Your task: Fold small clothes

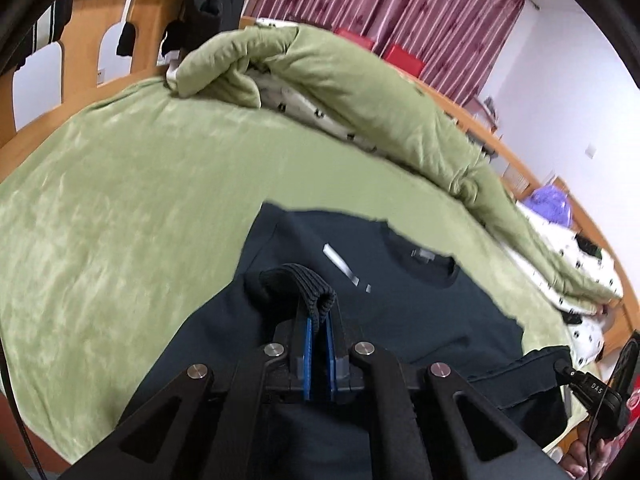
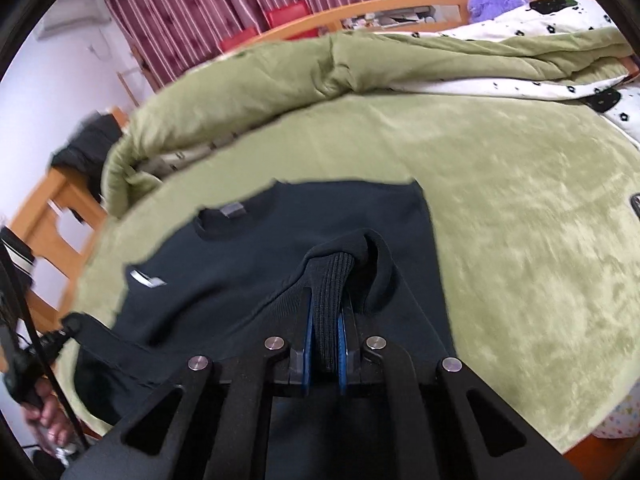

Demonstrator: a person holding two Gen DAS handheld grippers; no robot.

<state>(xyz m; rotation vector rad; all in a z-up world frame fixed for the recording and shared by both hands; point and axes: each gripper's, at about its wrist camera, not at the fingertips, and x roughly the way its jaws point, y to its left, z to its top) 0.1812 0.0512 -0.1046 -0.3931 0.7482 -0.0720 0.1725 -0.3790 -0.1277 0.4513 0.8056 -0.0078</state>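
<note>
A dark navy sweatshirt [image 1: 420, 312] lies on the green bed cover [image 1: 120, 200], its neckline toward the rumpled quilt [image 1: 360, 92] at the bed's far edge. The left gripper [image 1: 318, 320] is clamped narrow on a bunched ribbed hem [image 1: 308, 284] — the right gripper [image 2: 326, 320] likewise pinches the ribbed band [image 2: 332, 280] on its own side, with the fabric pulled up off the cover.

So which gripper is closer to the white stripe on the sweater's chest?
Left. The left gripper, shut on a ribbed hem, sits just below the white stripe. The right gripper, also gripping ribbing, is well off to the side of it.
</note>
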